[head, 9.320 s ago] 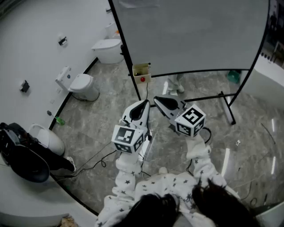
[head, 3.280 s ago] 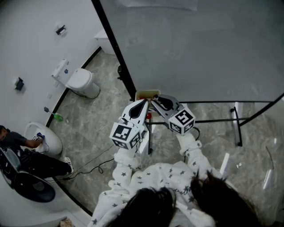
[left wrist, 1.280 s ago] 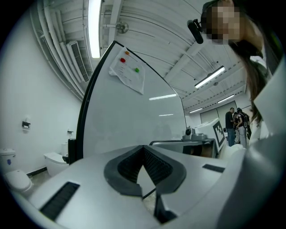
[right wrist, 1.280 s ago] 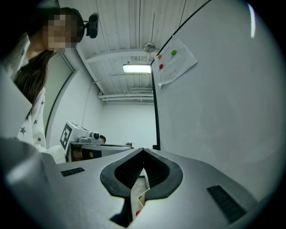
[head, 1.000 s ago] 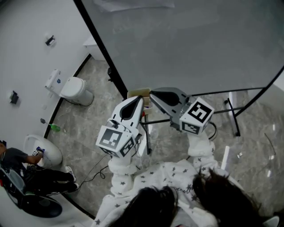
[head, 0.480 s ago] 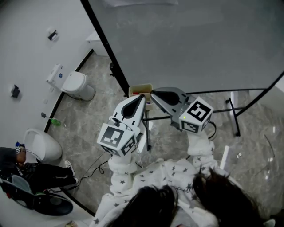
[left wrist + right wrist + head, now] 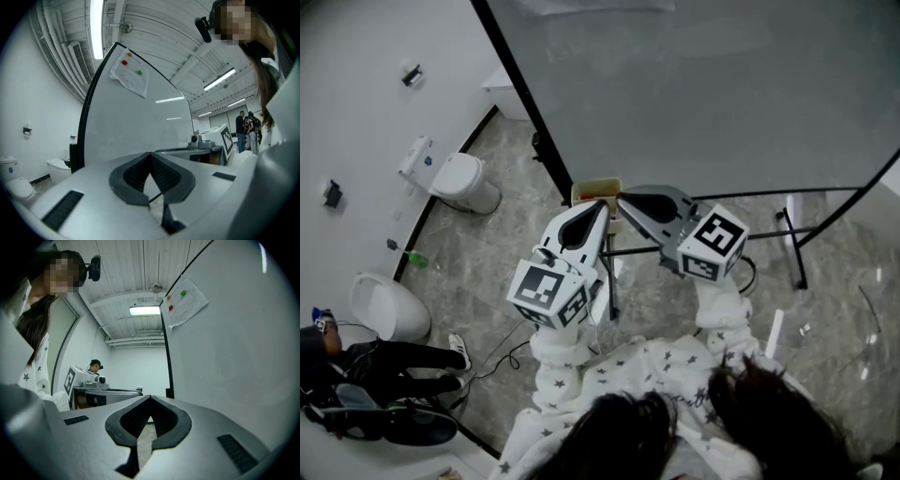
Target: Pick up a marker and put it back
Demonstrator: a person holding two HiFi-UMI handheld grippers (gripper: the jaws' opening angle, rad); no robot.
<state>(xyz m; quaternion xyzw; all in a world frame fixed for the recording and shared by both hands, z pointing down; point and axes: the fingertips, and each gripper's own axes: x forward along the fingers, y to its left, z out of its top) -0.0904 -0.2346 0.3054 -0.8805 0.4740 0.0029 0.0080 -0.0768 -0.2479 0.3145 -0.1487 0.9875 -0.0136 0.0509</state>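
In the head view both grippers point at the lower left corner of a big whiteboard (image 7: 703,94). A small yellowish box (image 7: 594,188) hangs there on the black frame. My left gripper (image 7: 602,204) is shut and its tip lies just below the box. Beside it on the right, my right gripper (image 7: 622,198) is shut too. In the left gripper view the left gripper (image 7: 151,155) has nothing between its ribbed pads. The right gripper (image 7: 150,399) is just as bare in its own view. I see no marker in any view.
A paper sheet (image 7: 130,75) is pinned to the whiteboard with red and green magnets. The board's black stand legs (image 7: 792,248) spread over the marble floor. Toilets (image 7: 461,181) line the left wall. A person (image 7: 366,375) crouches at the lower left; a cable (image 7: 502,347) trails on the floor.
Both grippers stay shut and almost still near the box. The person at the lower left has shifted lower and further left.
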